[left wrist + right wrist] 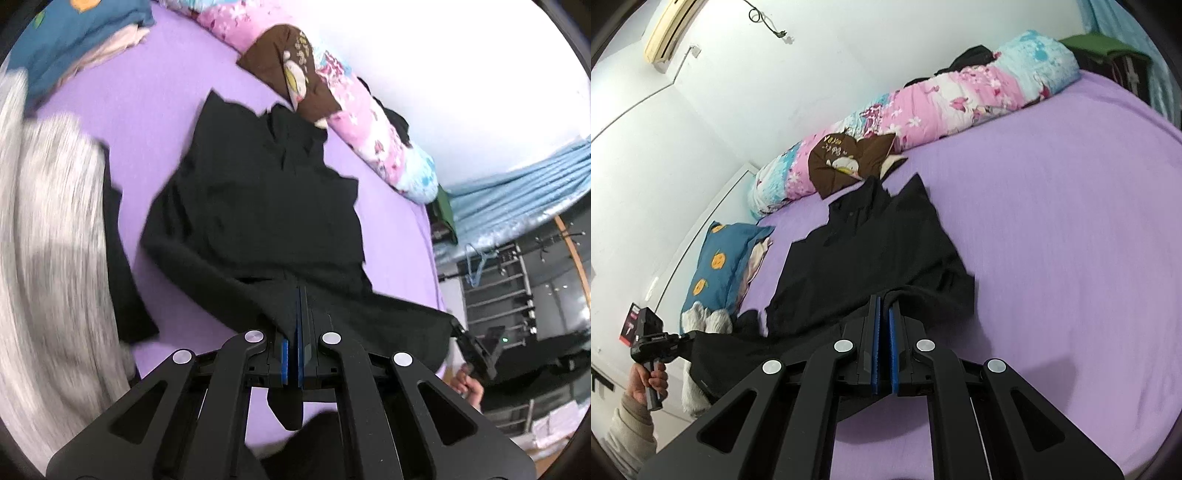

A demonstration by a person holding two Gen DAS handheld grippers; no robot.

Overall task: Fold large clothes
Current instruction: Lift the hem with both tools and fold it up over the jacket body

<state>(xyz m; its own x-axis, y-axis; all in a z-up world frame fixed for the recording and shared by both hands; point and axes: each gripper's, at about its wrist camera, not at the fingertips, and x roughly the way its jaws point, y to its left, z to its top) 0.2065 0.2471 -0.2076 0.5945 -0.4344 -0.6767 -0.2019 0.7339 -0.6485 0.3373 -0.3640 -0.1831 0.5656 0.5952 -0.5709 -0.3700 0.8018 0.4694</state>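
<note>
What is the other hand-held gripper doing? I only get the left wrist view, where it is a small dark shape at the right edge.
Observer: In the right wrist view, the right hand-held gripper is shut on an edge of the black shirt.
Operator: Is anything on the wall above the bed?
Observer: An air conditioner sits high up, with a loose cable beside it.
Operator: Who holds my side?
Observer: A hand in a beige sleeve grips the handle of the left hand-held gripper.

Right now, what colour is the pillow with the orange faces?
The pillow is teal blue with orange smiling faces; the right wrist view shows it best.
</note>
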